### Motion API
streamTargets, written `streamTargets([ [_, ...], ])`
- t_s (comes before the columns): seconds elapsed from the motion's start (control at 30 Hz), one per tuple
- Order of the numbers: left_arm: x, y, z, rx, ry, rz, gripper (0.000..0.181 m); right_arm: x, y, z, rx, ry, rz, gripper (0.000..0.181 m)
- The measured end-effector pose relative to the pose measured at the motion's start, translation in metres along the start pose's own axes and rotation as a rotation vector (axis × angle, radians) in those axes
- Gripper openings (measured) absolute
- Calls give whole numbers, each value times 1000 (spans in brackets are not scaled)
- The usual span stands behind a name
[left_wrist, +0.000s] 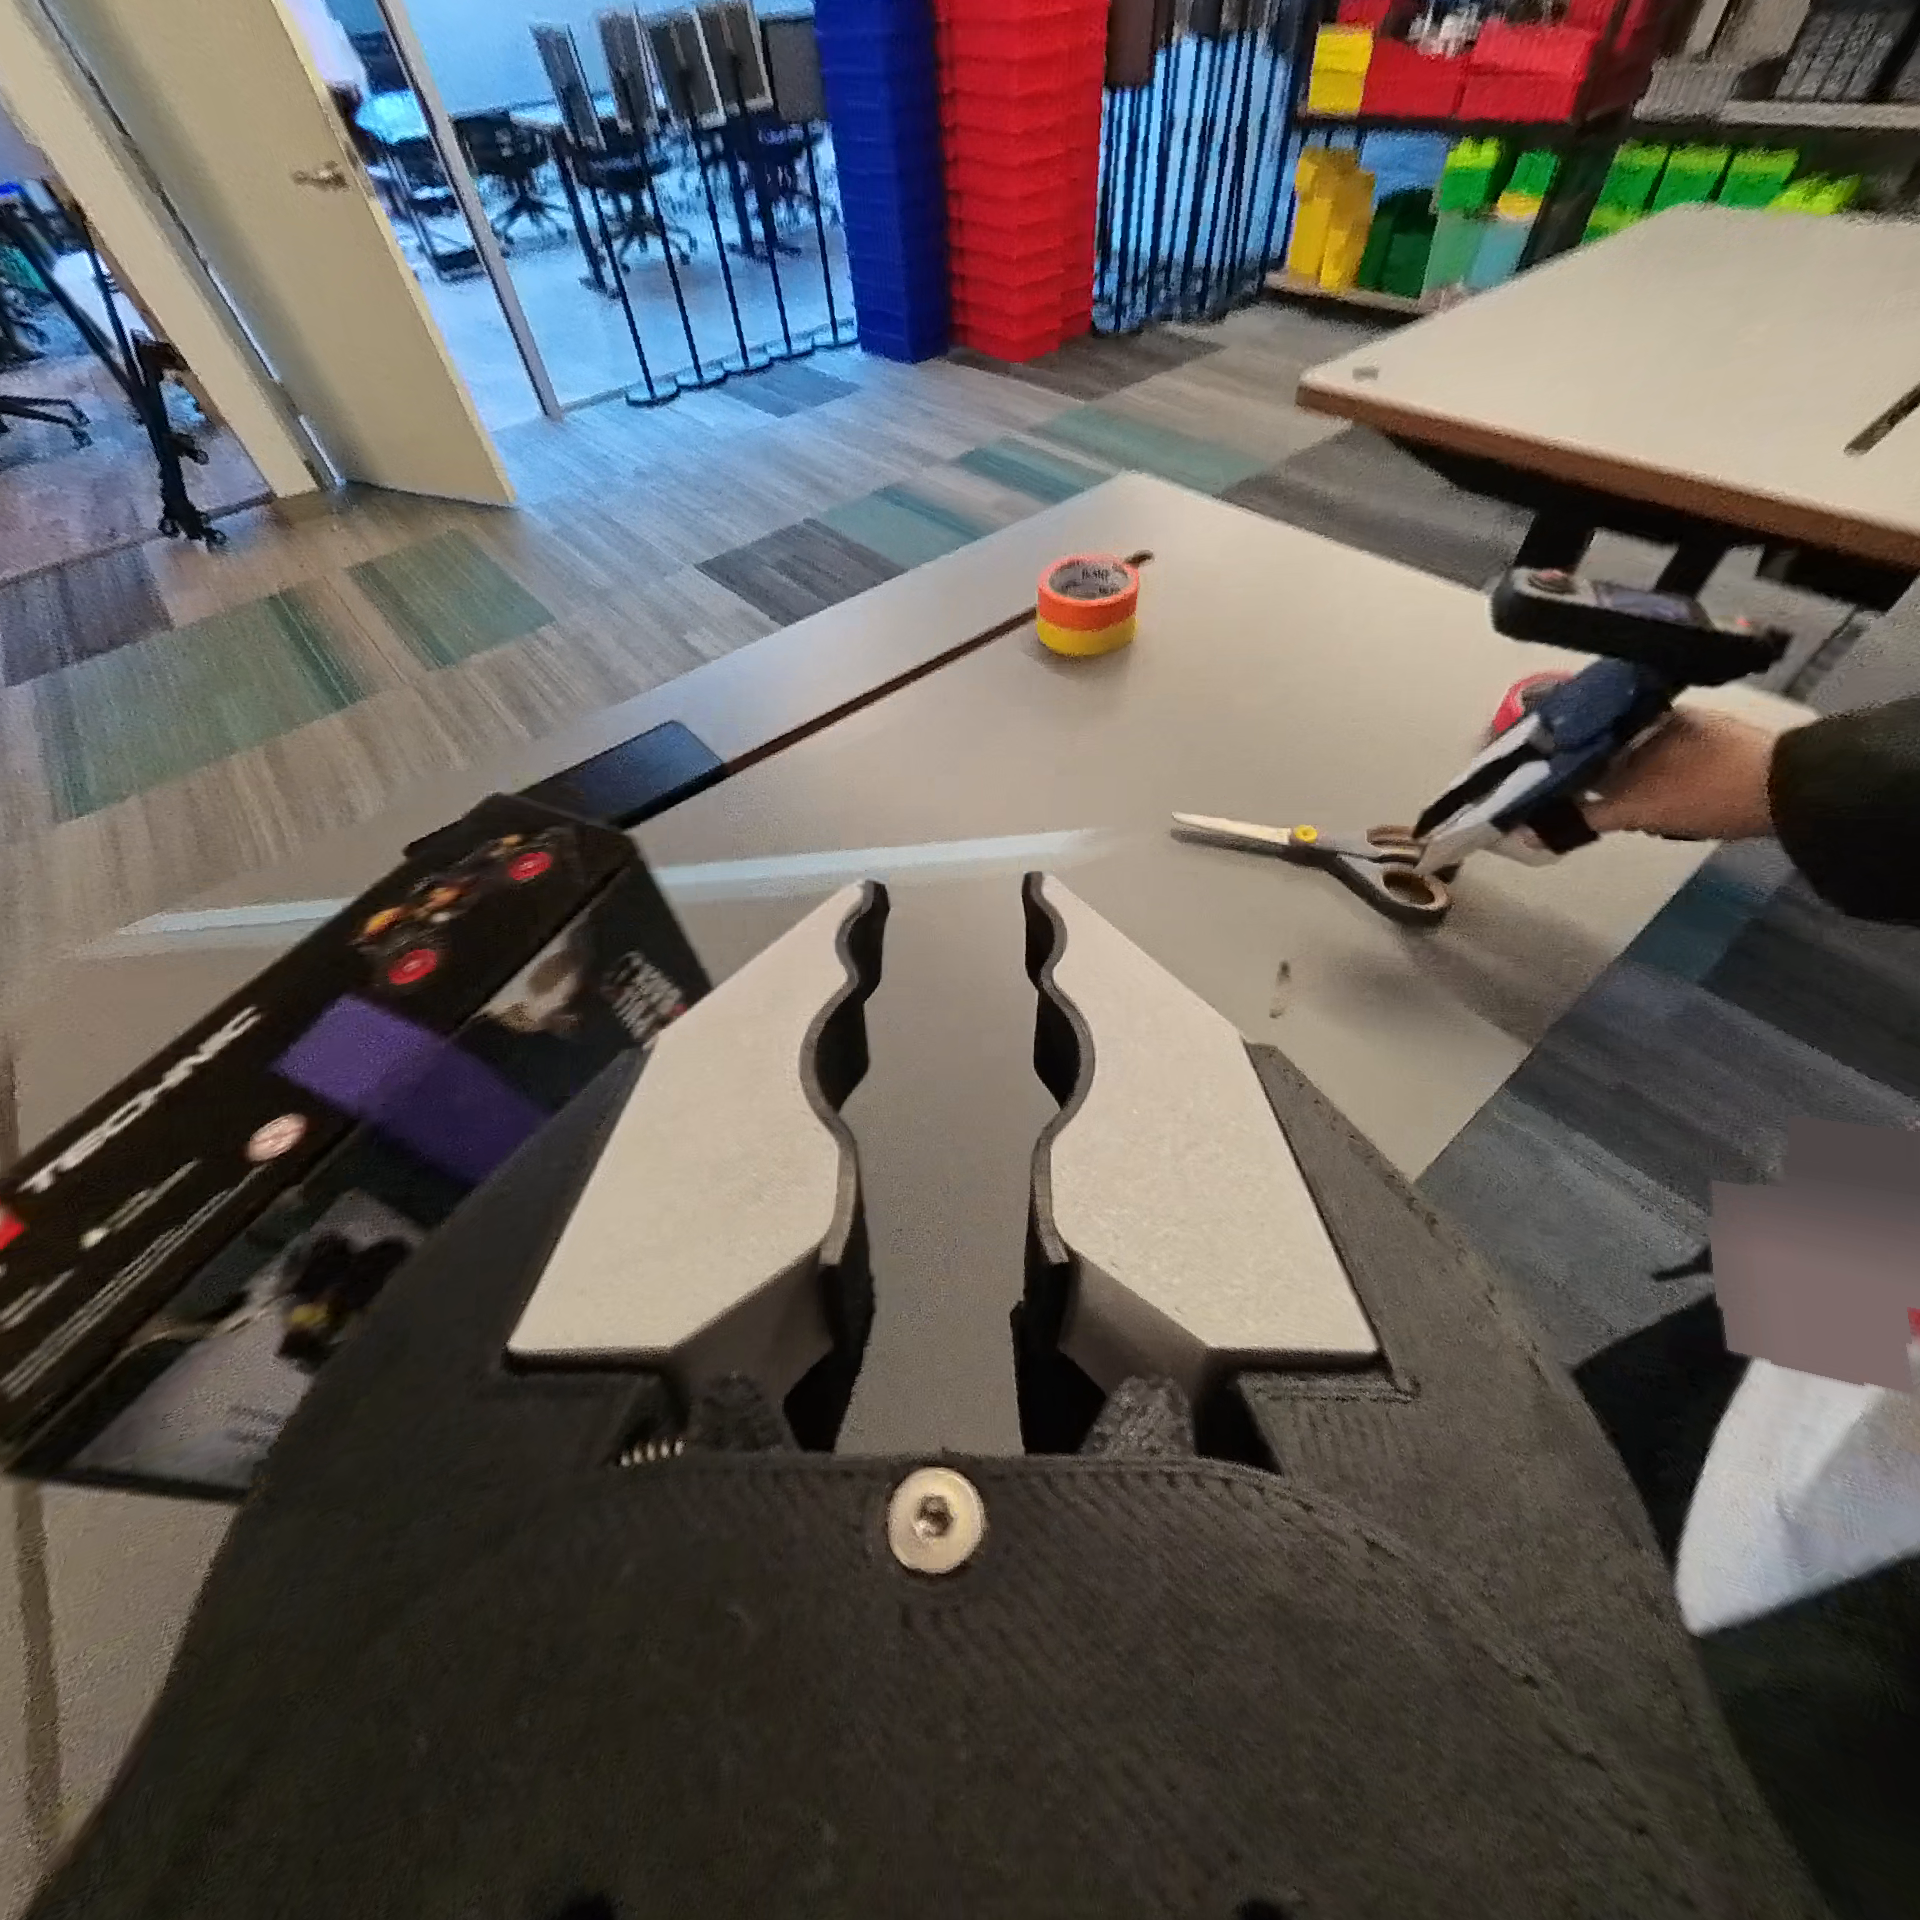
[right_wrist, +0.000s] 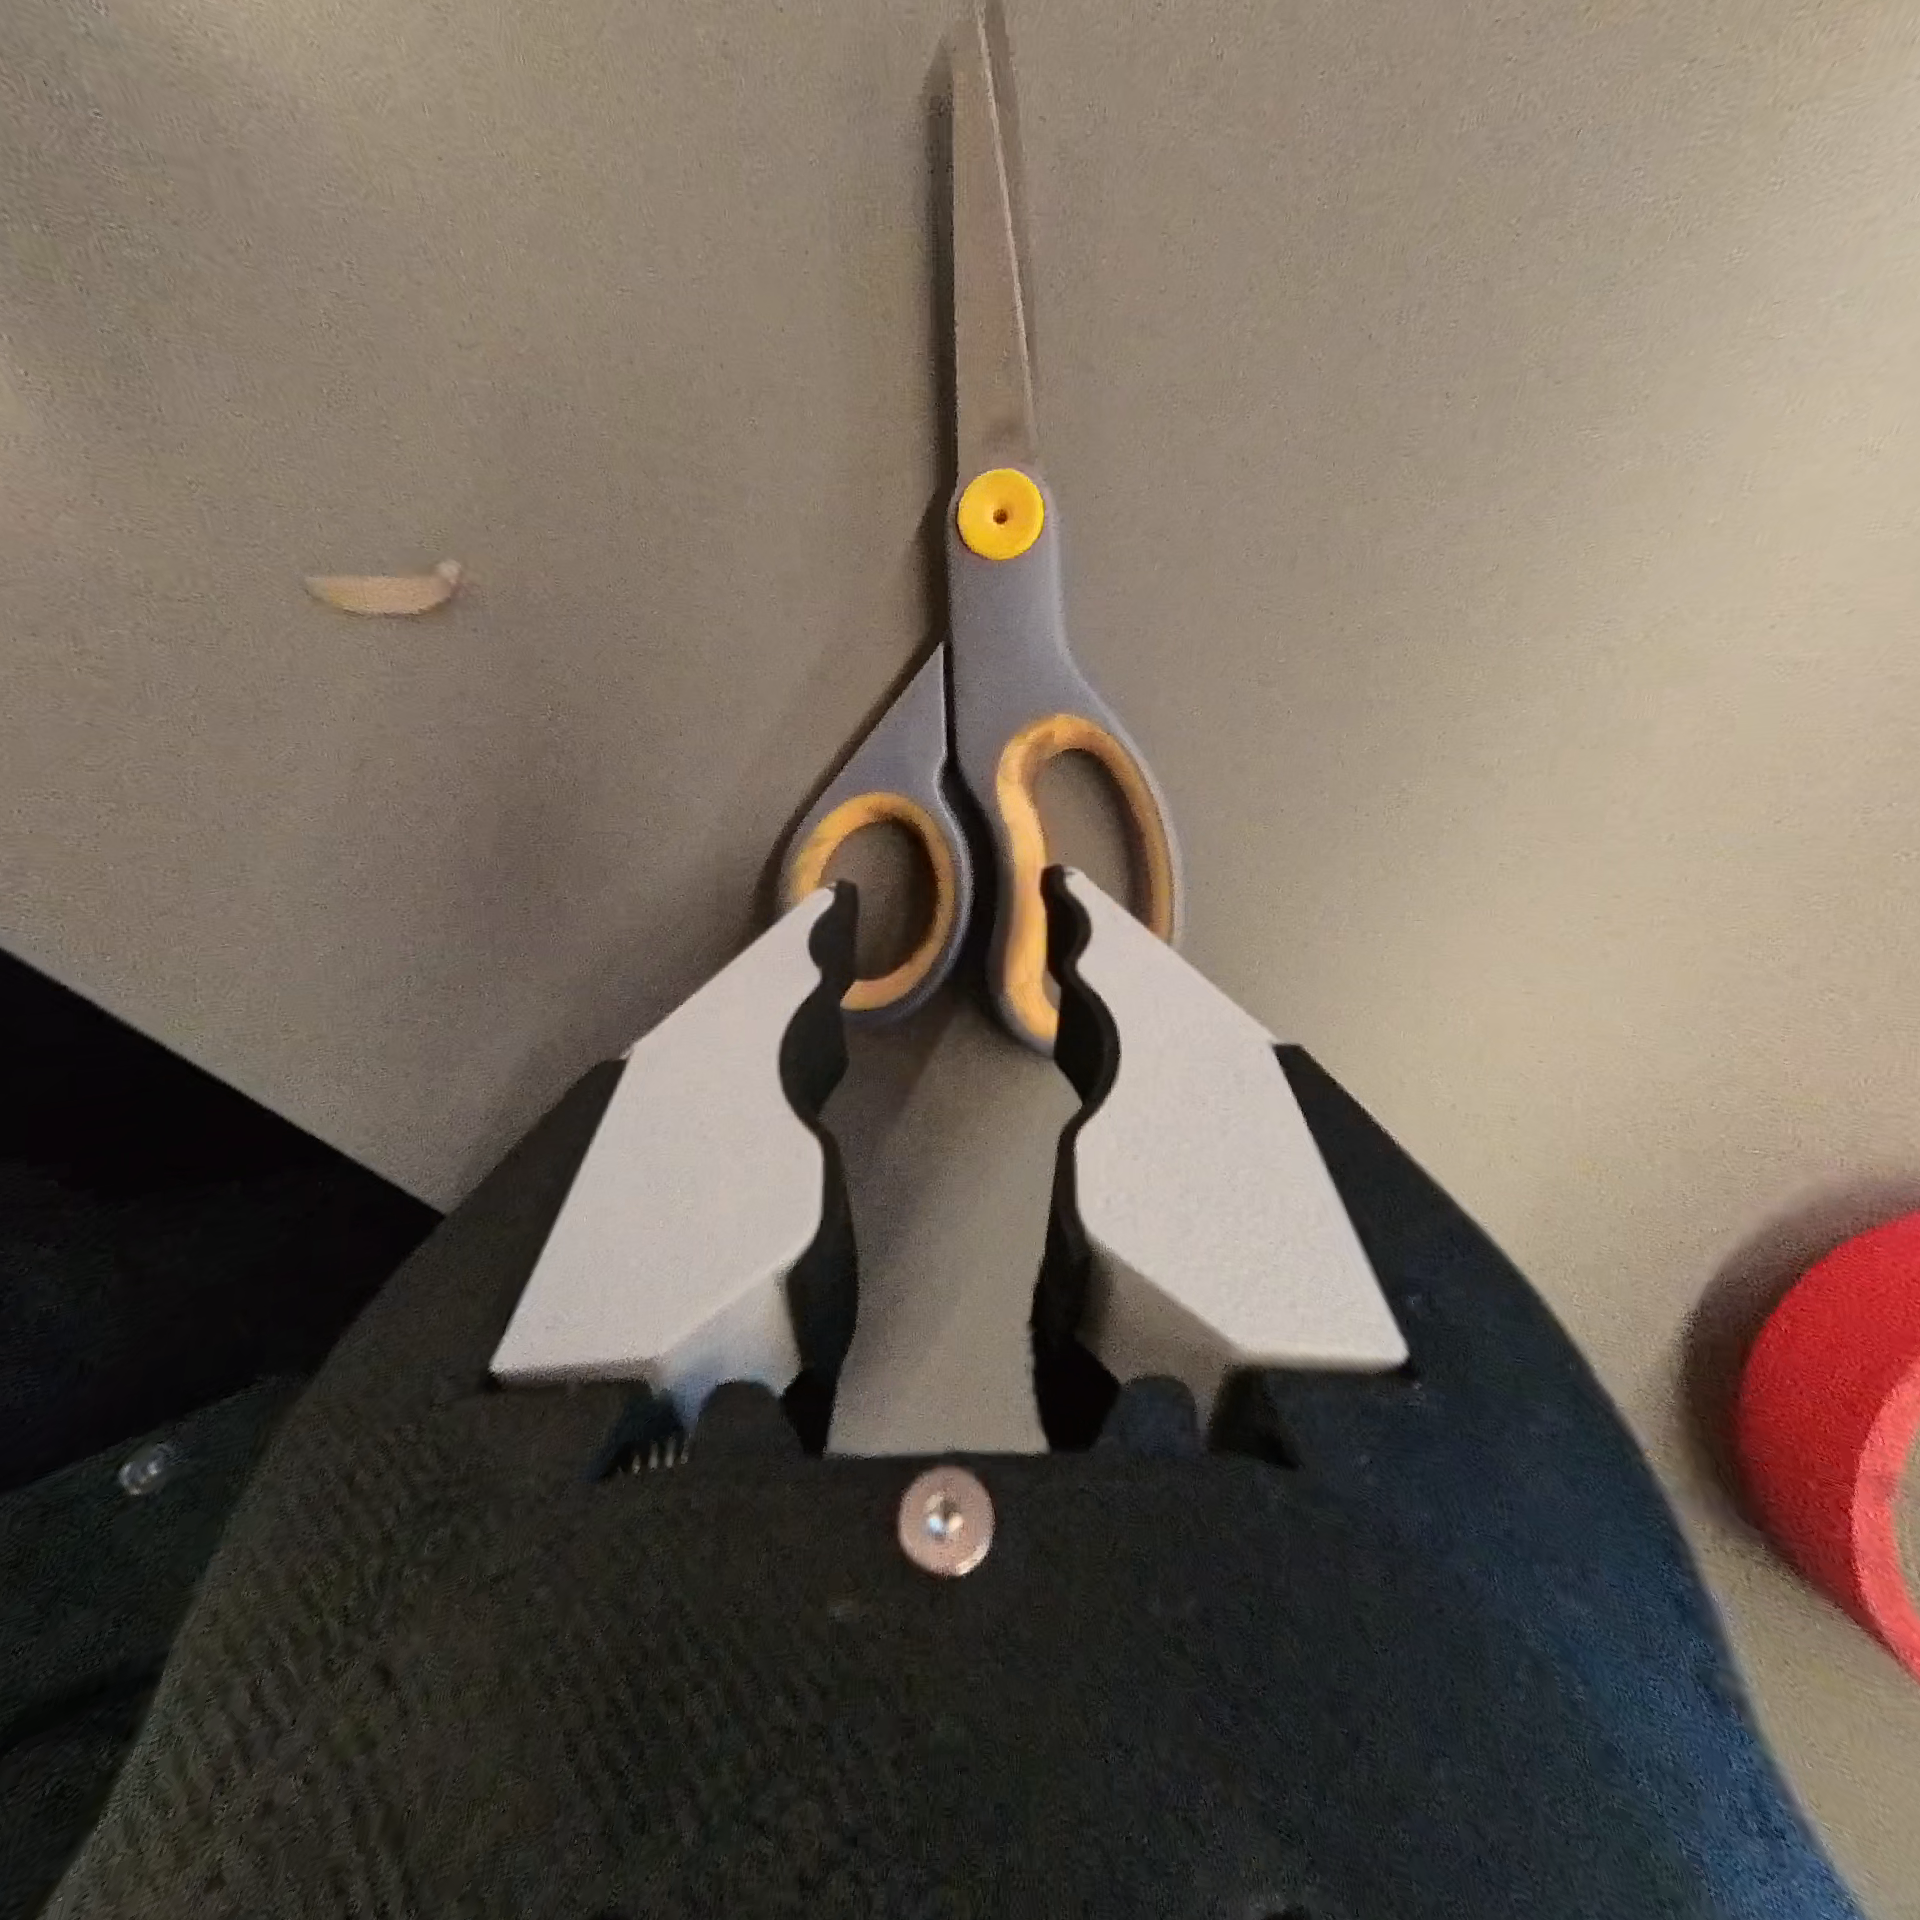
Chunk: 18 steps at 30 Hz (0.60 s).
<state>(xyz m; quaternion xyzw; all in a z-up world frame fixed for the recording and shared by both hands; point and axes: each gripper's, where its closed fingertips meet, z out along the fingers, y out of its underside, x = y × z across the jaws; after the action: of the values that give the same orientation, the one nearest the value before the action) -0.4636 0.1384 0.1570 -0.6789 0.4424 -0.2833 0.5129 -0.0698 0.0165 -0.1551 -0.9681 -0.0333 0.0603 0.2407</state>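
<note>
Grey-handled scissors (right_wrist: 1006, 623) with yellow-lined loops and a yellow pivot lie shut and flat on the grey table (right_wrist: 1507, 520), blades pointing away. My right gripper (right_wrist: 948, 888) is open, with one fingertip over each handle loop, so the jaws straddle the middle of the handles. I cannot tell if it touches them. In the left wrist view, the right gripper (left_wrist: 1432, 847), held by a hand, sits at the handles of the scissors (left_wrist: 1299, 840). My left gripper (left_wrist: 951, 891) is open and empty above the table. A black toy box (left_wrist: 312, 1091) lies just to its left.
A red tape roll (right_wrist: 1834, 1455) lies right of my right gripper and a small pale scrap (right_wrist: 384, 592) to its left. An orange and yellow tape stack (left_wrist: 1088, 608) stands at the far table edge. A second table (left_wrist: 1662, 364) stands beyond; coloured bins line the back.
</note>
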Motion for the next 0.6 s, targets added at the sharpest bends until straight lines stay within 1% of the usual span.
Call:
streamTargets([
  [0.07, 24, -6, 12, -15, 5, 8, 25, 6, 5, 13, -35, 2, -42, 38],
  [0.1, 36, -6, 18, -20, 23, -13, 24, 12, 12, 18, -88, 28, -55, 39],
  [0.13, 47, -3, 26, -33, 42, -56, 24, 15, 4, 17, -41, 43, -79, 29],
  [0.2, 66, 10, 47, -69, 83, -219, 23, 14, 3, 20, -41, 24, -62, 24],
  [0.27, 92, 22, 71, -79, 186, -423, 21, 9, 0, 21, -36, -32, -15, 22],
  [0.33, 112, 36, 100, -98, 262, -662, 19, -6, -9, 15, 12, -141, 93, 22],
  [0.43, 139, 56, 145, -136, 410, -1072, 17, -39, -35, -4, 132, -352, 297, 22],
  [0.5, 150, 71, 172, -168, 465, -1305, 19, -64, -49, -17, 175, -472, 348, 22],
  [0.53, 153, 79, 182, -177, 448, -1364, 19, -77, -57, -25, 199, -514, 347, 22],
  [0.6, 156, 92, 196, -194, 391, -1403, 24, -102, -71, -42, 243, -563, 306, 22],
])
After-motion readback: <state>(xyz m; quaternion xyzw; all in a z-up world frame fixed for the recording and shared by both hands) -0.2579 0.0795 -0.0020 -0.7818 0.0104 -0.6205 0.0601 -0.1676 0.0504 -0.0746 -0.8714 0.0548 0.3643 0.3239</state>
